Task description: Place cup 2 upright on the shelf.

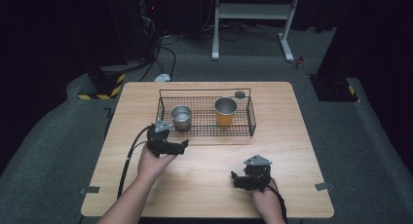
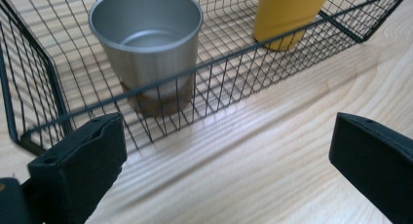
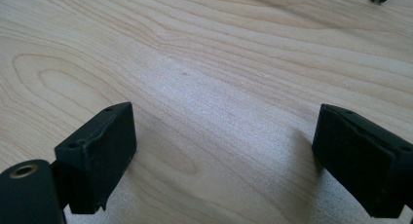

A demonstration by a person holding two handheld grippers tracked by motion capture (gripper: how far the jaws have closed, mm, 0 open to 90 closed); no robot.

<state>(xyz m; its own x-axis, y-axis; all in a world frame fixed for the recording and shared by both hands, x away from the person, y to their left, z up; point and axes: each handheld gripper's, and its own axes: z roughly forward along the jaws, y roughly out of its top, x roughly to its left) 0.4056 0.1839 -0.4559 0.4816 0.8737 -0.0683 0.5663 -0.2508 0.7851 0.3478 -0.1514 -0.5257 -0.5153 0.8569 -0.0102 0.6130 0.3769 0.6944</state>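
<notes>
The steel cup (image 2: 146, 44) is standing upright in the left part of the wire basket (image 2: 234, 58), with the yellow cup (image 2: 285, 14) standing apart from it to the right. The left gripper (image 1: 170, 143) is being held just outside the basket's near wall, jaws spread wide and empty. The right gripper (image 1: 251, 177) is being held over the bare wooden table (image 3: 204, 73), jaws likewise released.

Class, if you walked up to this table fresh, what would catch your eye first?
First the black wire basket at the table's far middle, holding a silver metal cup and, to its right, a yellow cup. Then the left hand-held gripper, jaws open, just in front of the silver cup.
</notes>
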